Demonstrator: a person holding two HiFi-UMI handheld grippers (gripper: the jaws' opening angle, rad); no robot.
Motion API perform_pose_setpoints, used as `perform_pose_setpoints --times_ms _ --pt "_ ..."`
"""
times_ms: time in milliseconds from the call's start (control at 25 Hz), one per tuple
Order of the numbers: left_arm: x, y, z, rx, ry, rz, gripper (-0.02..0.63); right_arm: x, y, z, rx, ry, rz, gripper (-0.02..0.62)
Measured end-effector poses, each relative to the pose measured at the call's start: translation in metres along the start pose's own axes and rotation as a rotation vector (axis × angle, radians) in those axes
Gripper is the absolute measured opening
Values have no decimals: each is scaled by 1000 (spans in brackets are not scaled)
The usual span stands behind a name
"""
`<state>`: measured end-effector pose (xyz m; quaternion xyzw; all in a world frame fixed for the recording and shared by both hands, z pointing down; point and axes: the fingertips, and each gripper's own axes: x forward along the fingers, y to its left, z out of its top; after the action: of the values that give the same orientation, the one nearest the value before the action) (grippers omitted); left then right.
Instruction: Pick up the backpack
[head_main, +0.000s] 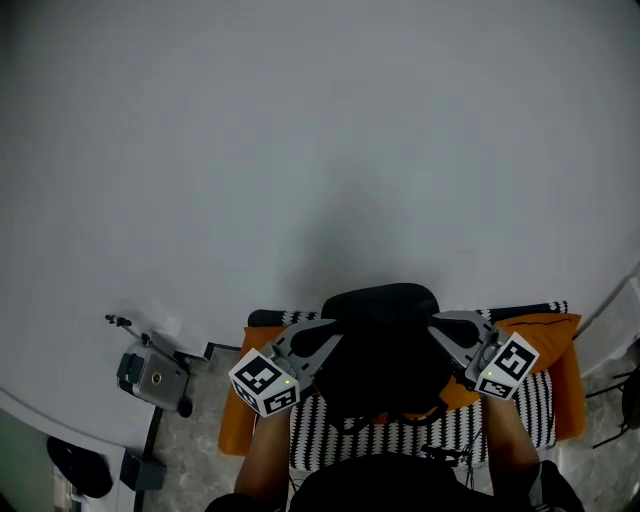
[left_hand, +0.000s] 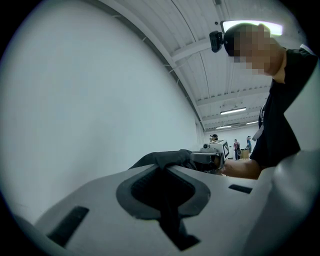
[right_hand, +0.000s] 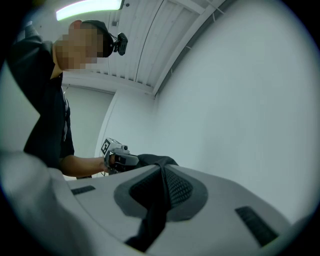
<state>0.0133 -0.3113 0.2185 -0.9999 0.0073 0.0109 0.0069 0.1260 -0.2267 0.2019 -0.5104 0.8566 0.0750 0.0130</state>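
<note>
you've got the black backpack (head_main: 380, 345) pinched from both sides, right in front of you at the near edge of the white worktop (head_main: 300, 150). from the head view it bulges as a dark rounded lump between the two grippers, partly over the worktop's rim and partly over the striped cloth (head_main: 400, 437) below. whether its underside touches anything can't be told from here.

your left gripper (head_main: 322, 338) points in toward the backpack from the left, its marker cube nearest you. in the left gripper view the jaws (left_hand: 162, 172) stand narrow, nearly together, with a fold of black fabric (left_hand: 167, 215) clamped in the slit between them and the rest of the backpack (left_hand: 165, 159) bunched just past the tips.

your right gripper (head_main: 443, 333) mirrors it from the other side. its own view shows the jaws (right_hand: 161, 172) pressed close on a strip of the same dark fabric (right_hand: 150, 220), which hangs down out of the slit toward the camera.

each gripper view catches the opposite gripper just beyond the backpack, gripped in your hand, with your forearm behind it.

an orange cushion (head_main: 563, 350) lies under the striped cloth and shows at both sides of it. off to your left, below the worktop's curved edge, a small grey device (head_main: 152, 376) sits on a dark stand.
</note>
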Motion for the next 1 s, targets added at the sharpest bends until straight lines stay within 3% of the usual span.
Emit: perform_pose_setpoints --times_ms 480,1000 --pt "4 0 34 54 -57 -30 38 0 -2 33 -16 -73 10 34" --pt "11 1 45 49 -85 -35 38 -4 -7 40 -4 -96 13 32"
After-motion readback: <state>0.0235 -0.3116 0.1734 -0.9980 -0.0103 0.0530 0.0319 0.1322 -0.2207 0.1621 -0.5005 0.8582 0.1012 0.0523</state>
